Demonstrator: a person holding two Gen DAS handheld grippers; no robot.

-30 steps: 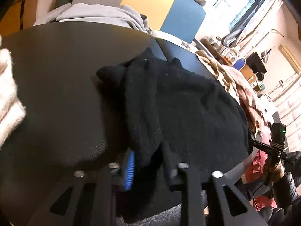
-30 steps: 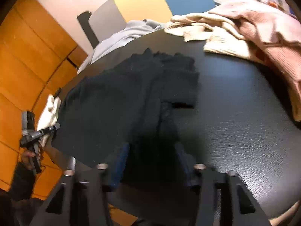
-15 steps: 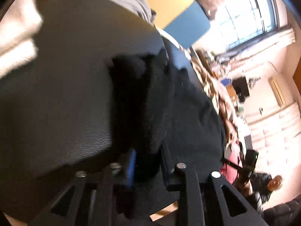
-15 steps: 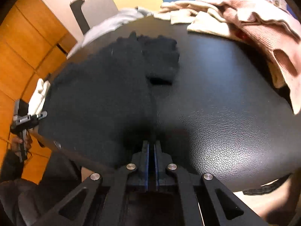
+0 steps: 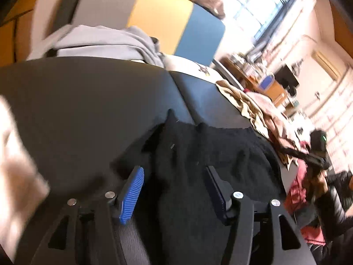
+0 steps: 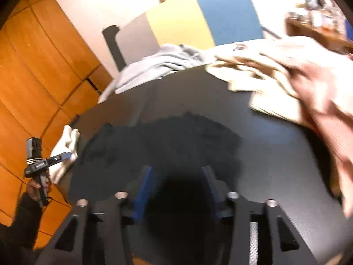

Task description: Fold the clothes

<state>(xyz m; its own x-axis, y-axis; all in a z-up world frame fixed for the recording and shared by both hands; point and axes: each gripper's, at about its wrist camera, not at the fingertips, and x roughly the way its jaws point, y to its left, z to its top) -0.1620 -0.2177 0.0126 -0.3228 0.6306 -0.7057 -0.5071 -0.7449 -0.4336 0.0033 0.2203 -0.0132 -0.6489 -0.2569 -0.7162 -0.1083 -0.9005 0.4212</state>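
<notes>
A black garment (image 5: 209, 152) lies bunched on the black leather-topped table (image 5: 77, 110). My left gripper (image 5: 173, 170) hovers over its near part with its jaws opening; the cloth lies between the blue pads (image 5: 132, 190) and they do not press on it. In the right wrist view the black garment (image 6: 167, 137) lies just ahead of my right gripper (image 6: 177, 169). Its jaws are opening too, with only dark cloth or shadow below the gap. A hand holds each gripper at the other view's edge: left gripper (image 6: 42, 163), right gripper (image 5: 315, 154).
A pile of beige and pink clothes (image 6: 286, 77) covers the table's right side. A grey garment (image 5: 99, 44) lies at the far edge before a grey, yellow and blue chair back (image 5: 165, 19). A white garment (image 6: 64, 152) sits at the left rim. Wooden panels (image 6: 33, 66) stand behind.
Both grippers were shut on the black garment's near edge half a second ago; now both have let go, opened and risen. Both views are motion-blurred.
</notes>
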